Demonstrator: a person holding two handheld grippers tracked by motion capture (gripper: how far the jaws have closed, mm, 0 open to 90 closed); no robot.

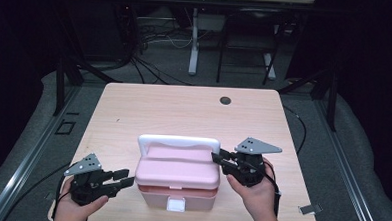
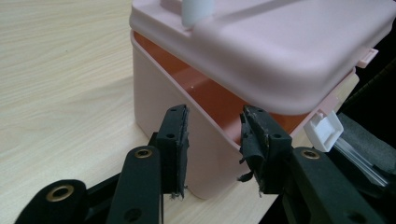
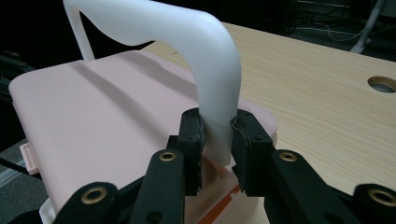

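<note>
Right gripper view shows the right gripper (image 3: 217, 140) clenched on the white handle (image 3: 205, 60) of the pink lidded box (image 1: 176, 177) at the table's (image 1: 184, 110) near edge. Its lid (image 2: 280, 51) sits ajar; the left gripper (image 2: 215, 140) approaches released, nothing grasped yet.

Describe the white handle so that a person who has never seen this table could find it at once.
On the wooden table, near the person's edge, stands a pink box with its lid slightly raised. The white handle arches over the far part of that lid, and the right gripper is clamped on one of its ends. It is the tall white arch, unlike the little white latch at the box's front.
</note>
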